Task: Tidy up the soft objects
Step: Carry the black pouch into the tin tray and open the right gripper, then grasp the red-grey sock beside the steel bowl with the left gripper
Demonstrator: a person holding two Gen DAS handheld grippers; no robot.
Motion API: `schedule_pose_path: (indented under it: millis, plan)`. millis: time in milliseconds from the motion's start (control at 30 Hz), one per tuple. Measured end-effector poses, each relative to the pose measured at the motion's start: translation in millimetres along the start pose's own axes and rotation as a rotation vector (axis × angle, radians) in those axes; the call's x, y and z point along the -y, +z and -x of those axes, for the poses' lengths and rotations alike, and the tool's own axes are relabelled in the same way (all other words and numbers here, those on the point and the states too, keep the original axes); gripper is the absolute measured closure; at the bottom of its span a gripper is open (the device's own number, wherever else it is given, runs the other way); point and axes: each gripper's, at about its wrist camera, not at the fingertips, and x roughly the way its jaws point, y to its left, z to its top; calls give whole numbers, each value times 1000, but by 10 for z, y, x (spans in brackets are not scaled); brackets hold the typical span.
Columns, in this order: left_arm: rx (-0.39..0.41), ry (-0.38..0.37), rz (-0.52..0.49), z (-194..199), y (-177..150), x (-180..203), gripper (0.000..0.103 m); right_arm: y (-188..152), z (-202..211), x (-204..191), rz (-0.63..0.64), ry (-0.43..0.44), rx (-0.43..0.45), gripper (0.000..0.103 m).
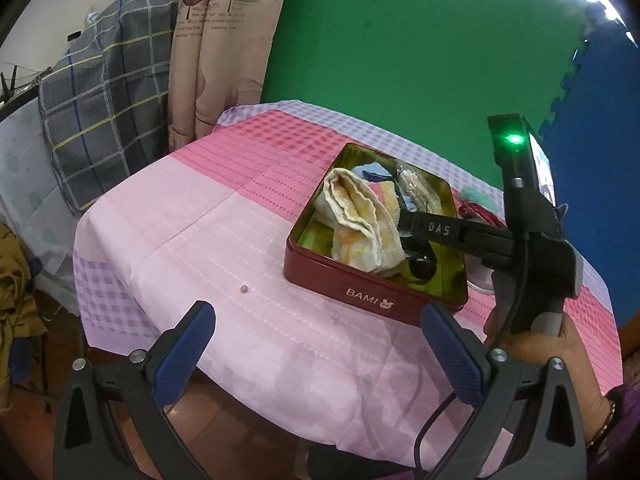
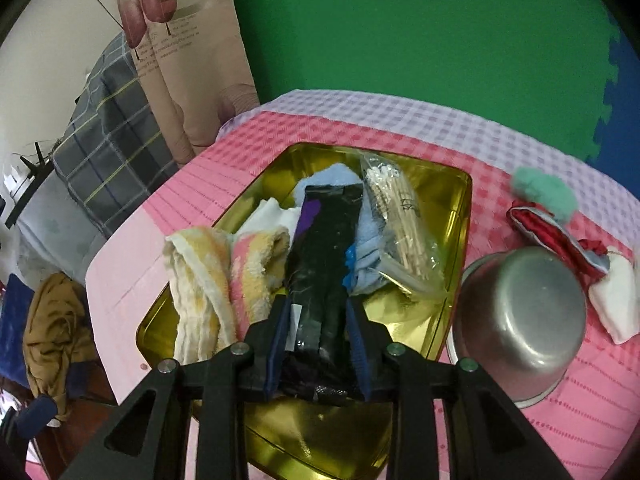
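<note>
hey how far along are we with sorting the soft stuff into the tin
Partly done. The red tin already holds a yellow towel, a blue cloth and a bag of sticks. In hand: the right claw is shut on a black pouch over the tin. Left: the green fluff, red cloth and white cloth lie on the table beyond the steel bowl. The left claw is open, empty.

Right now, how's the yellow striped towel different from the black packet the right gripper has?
The yellow striped towel is soft, folded terry cloth; the black packet is glossy and flat, with a purple patch. The towel lies loose along the left side of the tin, touched by neither gripper; the packet is clamped between the pads of the right gripper, over the tin's middle. Both lie lengthwise, roughly parallel.
</note>
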Motion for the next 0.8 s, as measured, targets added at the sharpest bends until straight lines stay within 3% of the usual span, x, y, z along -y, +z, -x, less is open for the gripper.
schedule_pose_path:
  millis: [100,133,233,333,500,700,800]
  plan:
    - [-3,1,3,-3,4,2,1,-5,62,30,-7,1,13,68]
    - [-4,2,3,-1,5,1,1,-15,114,49,-10,-7,27,62]
    - [4,7,-4,7,6,12,1,-126,405,181,-48,-2,126,58]
    - [5,18,-23,4,-9,44,1,-311,675,386,-80,-50,199,50]
    - [-8,29,-71,-17,-61,128,1,-713,944,979,-105,-259,198,50]
    - [-15,35,-158,-42,-133,295,1,-1151,1200,1990,-174,-572,103,50]
    - [-21,28,-206,-69,-178,389,1,-1424,1304,2448,-235,-664,56,50]
